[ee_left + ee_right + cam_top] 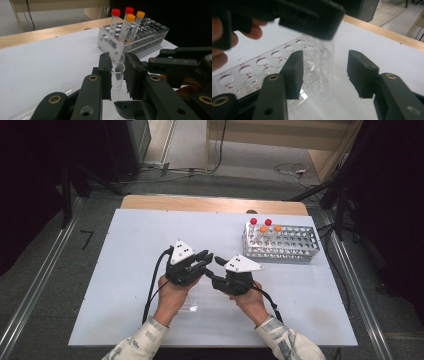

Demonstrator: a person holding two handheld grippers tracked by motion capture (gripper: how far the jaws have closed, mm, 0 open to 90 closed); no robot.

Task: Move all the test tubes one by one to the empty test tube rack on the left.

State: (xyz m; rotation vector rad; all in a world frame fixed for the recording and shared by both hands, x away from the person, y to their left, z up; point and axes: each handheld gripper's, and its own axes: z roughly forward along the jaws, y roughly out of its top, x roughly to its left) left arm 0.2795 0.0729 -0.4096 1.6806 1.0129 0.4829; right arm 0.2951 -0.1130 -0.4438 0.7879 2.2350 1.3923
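Note:
A clear, uncapped test tube stands upright between the pads of my left gripper, which is shut on it near its rim. In the right gripper view the same tube hangs down between the jaws of my right gripper. Those jaws stand apart, with a gap on each side of the glass. In the high view the left gripper and the right gripper meet tip to tip at the middle of the white table.
A metal tube rack at the right back holds two red-capped tubes and two orange-capped ones. A clear plastic rack with lettered holes lies just below the grippers, near the left hand.

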